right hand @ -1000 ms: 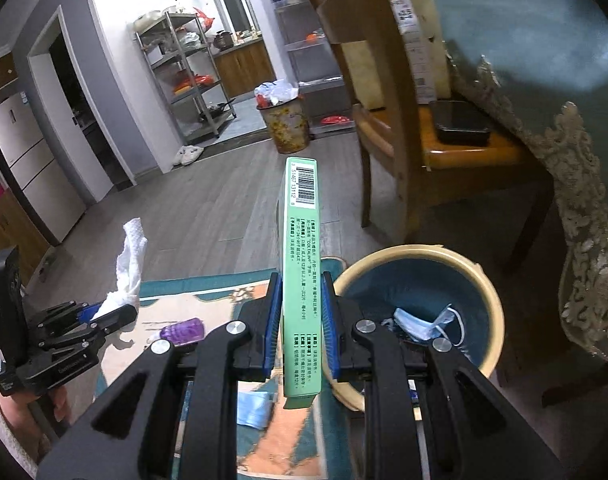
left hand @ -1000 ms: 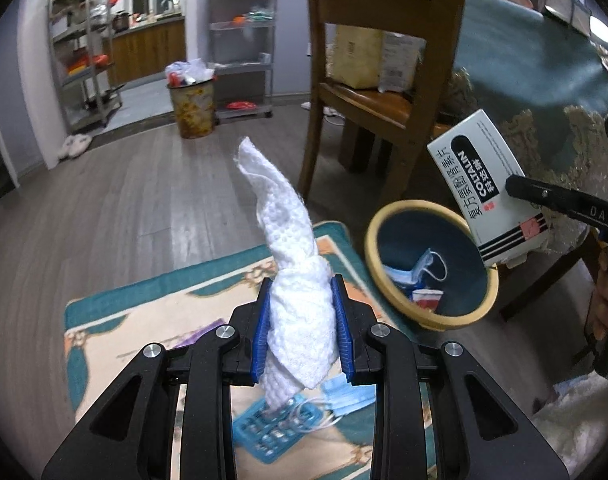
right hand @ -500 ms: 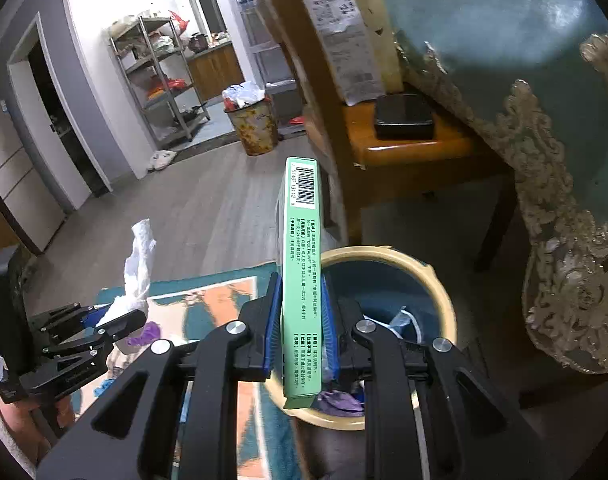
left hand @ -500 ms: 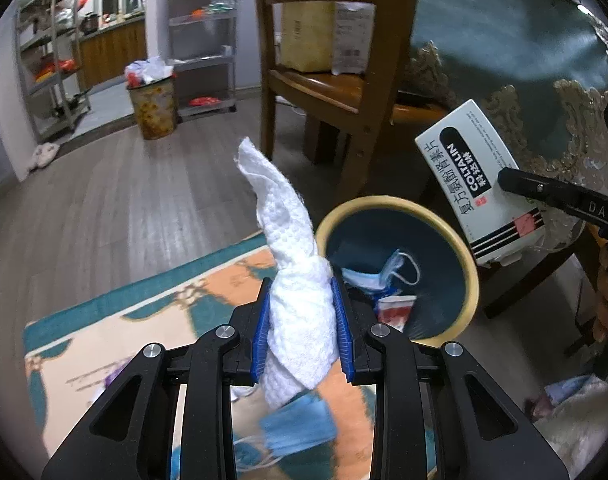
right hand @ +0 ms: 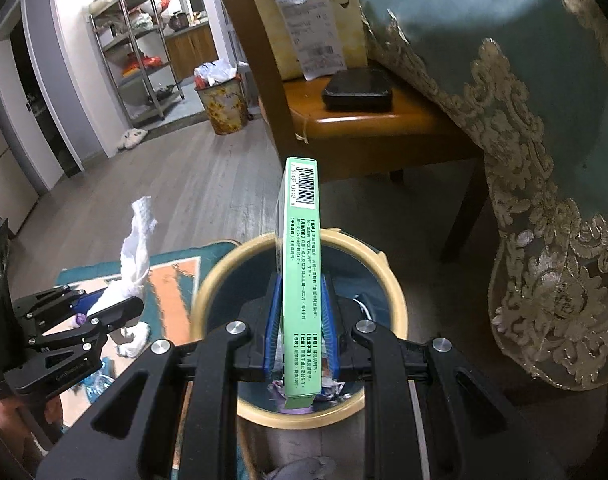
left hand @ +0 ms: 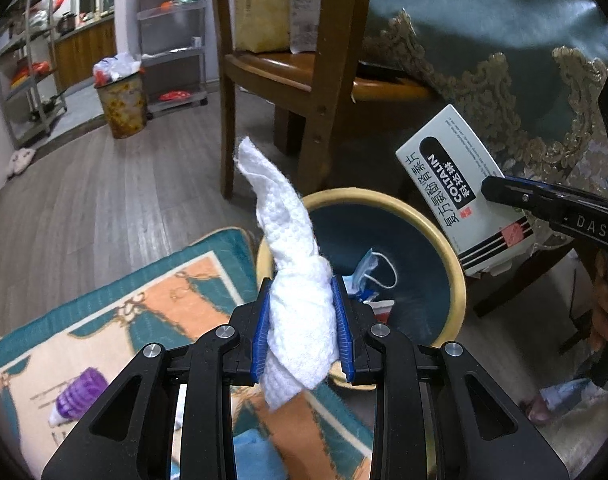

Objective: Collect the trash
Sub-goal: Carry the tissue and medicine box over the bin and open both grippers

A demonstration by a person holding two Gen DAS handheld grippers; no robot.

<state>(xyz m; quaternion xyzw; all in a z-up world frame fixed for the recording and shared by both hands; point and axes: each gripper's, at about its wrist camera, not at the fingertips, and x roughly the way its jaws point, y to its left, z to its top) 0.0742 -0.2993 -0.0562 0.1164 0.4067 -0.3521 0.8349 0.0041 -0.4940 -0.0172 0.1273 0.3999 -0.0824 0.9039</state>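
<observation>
medicine box (right hand: 301,276) clamped upright in right gripper (right hand: 301,326), directly above yellow-rimmed waste bin (right hand: 396,300). left gripper (left hand: 301,330) pinches twisted paper towel (left hand: 291,264) at the bin's rug-side rim. bin already holds a face mask (left hand: 366,270); purple item (left hand: 77,398) remains on rug (left hand: 151,300).

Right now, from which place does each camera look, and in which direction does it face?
Left wrist: sits behind the left gripper, which clamps a white tissue; faces the bin and the wooden chair; the right gripper, holding the medicine box, shows at right.
Right wrist: sits behind the right gripper, directly above the bin; the left gripper shows at left.
Shared: bin, tissue, box, chair, rug.
</observation>
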